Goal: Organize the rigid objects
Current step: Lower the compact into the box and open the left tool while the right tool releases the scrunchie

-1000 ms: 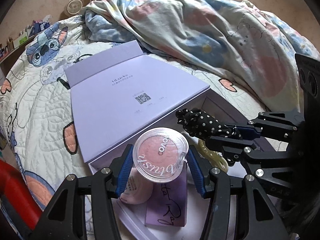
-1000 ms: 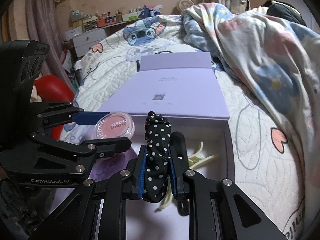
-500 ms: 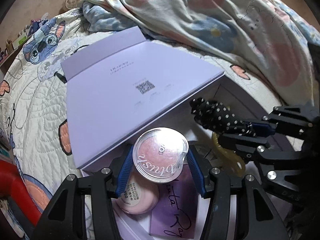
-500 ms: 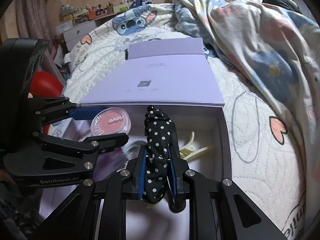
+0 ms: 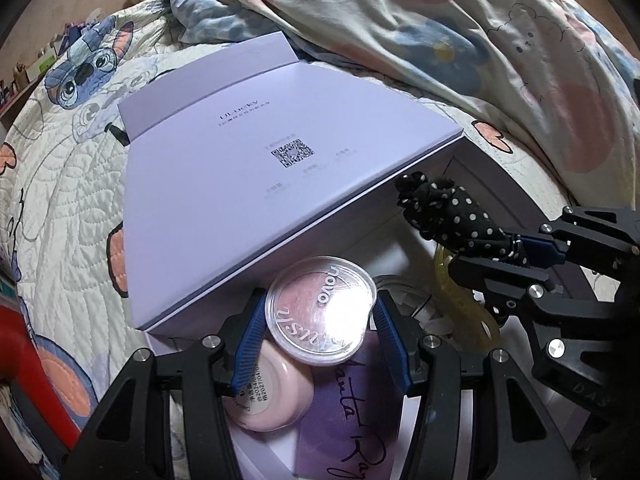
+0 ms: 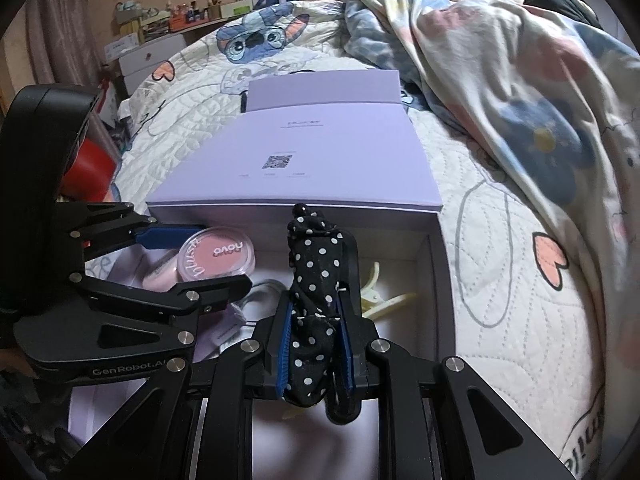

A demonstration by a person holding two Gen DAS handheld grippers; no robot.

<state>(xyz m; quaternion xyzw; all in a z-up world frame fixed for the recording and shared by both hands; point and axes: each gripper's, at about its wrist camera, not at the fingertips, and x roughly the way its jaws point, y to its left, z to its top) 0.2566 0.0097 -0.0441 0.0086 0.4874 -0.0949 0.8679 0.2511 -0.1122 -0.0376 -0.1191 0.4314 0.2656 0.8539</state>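
Observation:
A round blush compact with a clear lid sits between the blue pads of my left gripper, which is shut on it just above the open lavender box. My right gripper is shut on a black polka-dot hair clip, held over the middle of the box. The right wrist view shows the left gripper with the blush compact at the box's left side. From the left wrist, the right gripper and its hair clip reach in from the right.
Inside the box lie a pink round compact, a purple card with handwriting and a yellow claw clip. The box lid lies folded back on the quilted bed. A rumpled blanket is heaped behind. A red object sits at the left.
My left gripper has sunk with the blush compact toward the inside of the box, which now looks closer. The right gripper has tipped slightly downward, still holding the clip.

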